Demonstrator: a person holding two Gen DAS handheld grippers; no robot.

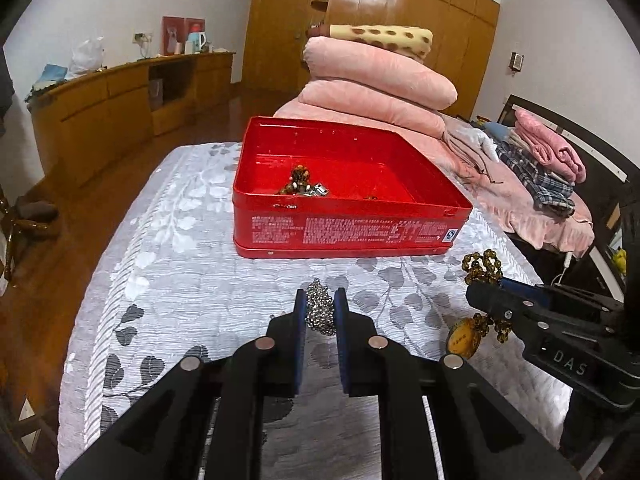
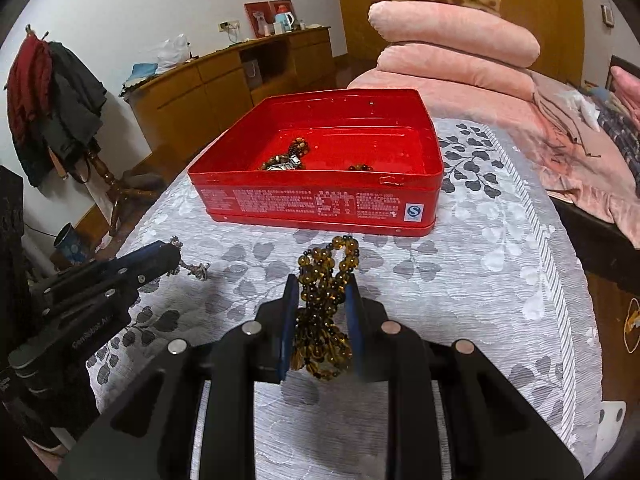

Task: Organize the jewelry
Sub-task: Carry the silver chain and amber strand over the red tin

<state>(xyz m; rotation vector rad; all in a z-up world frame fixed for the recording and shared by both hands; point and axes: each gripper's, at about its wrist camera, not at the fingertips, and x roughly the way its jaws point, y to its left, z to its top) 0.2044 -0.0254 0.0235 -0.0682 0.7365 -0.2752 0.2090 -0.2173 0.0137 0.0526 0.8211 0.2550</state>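
An open red tin box [image 1: 348, 236] [image 2: 320, 204] stands on the grey leaf-patterned cloth and holds brown bead jewelry [image 1: 299, 180] [image 2: 286, 160]. My left gripper [image 1: 320, 300] is shut on a silver chain [image 1: 320, 312], held just above the cloth in front of the box; the chain's end shows in the right wrist view [image 2: 196, 268]. My right gripper [image 2: 322, 284] is shut on an amber bead necklace [image 2: 326, 280], to the right of the left one. The necklace's yellow pendant [image 1: 462, 338] hangs below the right gripper [image 1: 480, 292].
Folded pink quilts [image 1: 380, 84] are stacked behind the box. Folded clothes [image 1: 540, 164] lie on the bed at right. A wooden cabinet [image 1: 120, 100] runs along the left wall. A coat rack [image 2: 52, 108] stands at far left. The cloth's edge drops off on both sides.
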